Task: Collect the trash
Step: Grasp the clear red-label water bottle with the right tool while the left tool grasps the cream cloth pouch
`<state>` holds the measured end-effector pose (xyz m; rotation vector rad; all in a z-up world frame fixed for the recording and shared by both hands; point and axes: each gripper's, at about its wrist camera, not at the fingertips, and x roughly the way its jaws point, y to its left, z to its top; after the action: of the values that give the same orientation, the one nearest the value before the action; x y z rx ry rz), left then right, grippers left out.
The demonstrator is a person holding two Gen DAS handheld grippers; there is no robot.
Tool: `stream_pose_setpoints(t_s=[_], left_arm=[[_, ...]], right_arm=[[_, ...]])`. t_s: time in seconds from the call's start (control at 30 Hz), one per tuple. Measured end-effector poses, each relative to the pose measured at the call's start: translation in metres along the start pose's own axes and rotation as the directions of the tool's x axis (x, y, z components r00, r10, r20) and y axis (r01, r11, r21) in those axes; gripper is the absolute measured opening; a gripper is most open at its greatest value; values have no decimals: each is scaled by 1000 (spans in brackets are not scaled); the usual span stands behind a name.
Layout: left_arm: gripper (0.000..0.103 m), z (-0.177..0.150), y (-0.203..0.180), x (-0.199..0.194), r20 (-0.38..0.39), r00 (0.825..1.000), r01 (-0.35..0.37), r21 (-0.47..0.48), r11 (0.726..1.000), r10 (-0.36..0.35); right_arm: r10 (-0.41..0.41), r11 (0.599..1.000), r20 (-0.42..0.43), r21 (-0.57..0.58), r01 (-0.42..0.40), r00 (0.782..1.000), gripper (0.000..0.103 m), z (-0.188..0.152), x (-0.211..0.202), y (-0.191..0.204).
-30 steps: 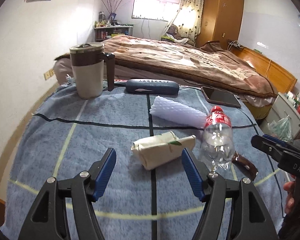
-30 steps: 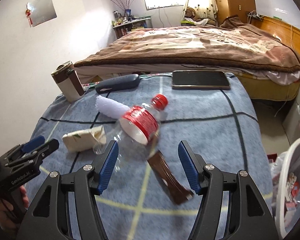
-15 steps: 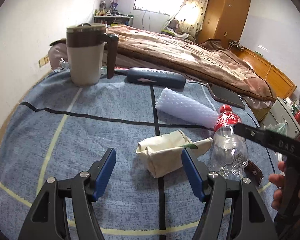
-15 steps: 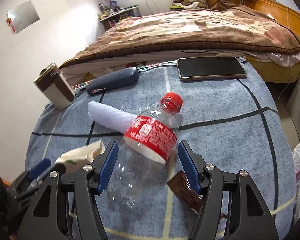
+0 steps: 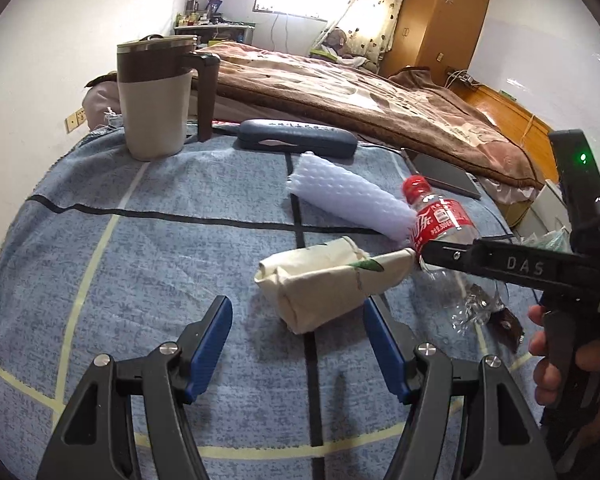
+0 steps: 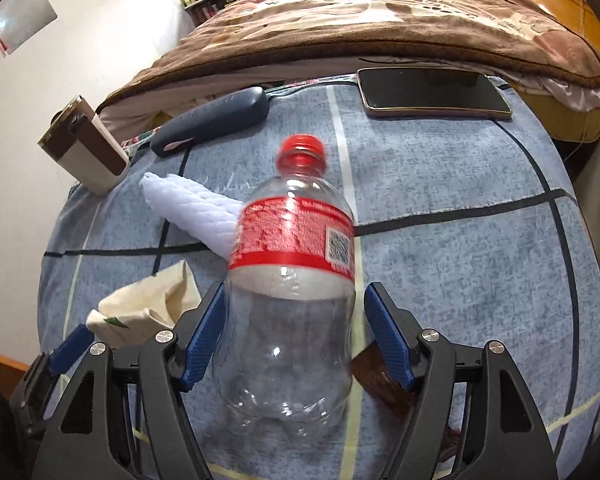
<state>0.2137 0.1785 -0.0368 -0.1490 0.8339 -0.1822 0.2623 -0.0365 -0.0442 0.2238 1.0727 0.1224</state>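
Note:
An empty clear plastic bottle (image 6: 292,280) with a red cap and red label lies on the blue cloth-covered table (image 6: 440,248). My right gripper (image 6: 294,320) is open, its jaws on either side of the bottle's lower body. The bottle also shows in the left wrist view (image 5: 440,224). A crumpled beige paper wrapper (image 5: 332,280) lies just ahead of my open, empty left gripper (image 5: 298,328). A white foam net sleeve (image 5: 348,200) lies behind it. A brown wrapper (image 6: 384,380) lies under the right gripper's right finger.
A beige and brown lidded mug (image 5: 156,96) stands at the far left. A dark glasses case (image 5: 296,142) and a phone (image 6: 432,92) lie near the far edge. A bed with a brown blanket (image 5: 360,96) is beyond the table.
My right gripper has moved forward and down so its jaws now flank the bottle. My left gripper has moved closer to the beige wrapper.

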Motion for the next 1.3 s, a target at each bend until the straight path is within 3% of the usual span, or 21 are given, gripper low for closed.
stream_pose_setpoints(t_s=[0.07,0.2,0.4,0.47,0.53,0.63,0.83,1.07,1.2,1.3], left_arm=[[70,-2,-2,0,-6,1000,6,5,1000,-6],[70,-3,-7,0,-11,1000,12,23,1000,-12],[70,9,-6,-8,42,999,-16,46,999,14],[70,15,-8,-8,48,999,13,66,998,-16],[71,17,-14,-6,32,999,32,107,994,-36],[71,18,-28,1,19,1000,4,195,981,-8],[71,17,-31,14,-7,1000,-20,207,978,22],[66,9,-46,11,-49,998,48,252,967,-37],[66,10,-53,10,-34,998,66,276,959,-58],[66,15,-51,15,-9,999,36,252,967,-35]], right_arm=[[-16,1000,17,-20,16,1000,64,-3,-3,-2],[-43,998,49,-38,45,998,63,-10,-12,-10],[-14,999,76,-35,17,997,63,-16,-24,-23],[7,1000,79,-22,-5,997,63,-19,-27,-27],[17,1000,81,-19,-16,997,63,-21,-29,-30],[21,1000,80,-16,-20,997,63,-24,-30,-33],[37,999,78,-15,-36,996,63,-27,-30,-35],[37,999,95,-8,-36,995,63,-29,-34,-41],[38,999,92,7,-39,995,63,-30,-33,-45],[42,999,94,9,-43,995,63,-30,-34,-46]])
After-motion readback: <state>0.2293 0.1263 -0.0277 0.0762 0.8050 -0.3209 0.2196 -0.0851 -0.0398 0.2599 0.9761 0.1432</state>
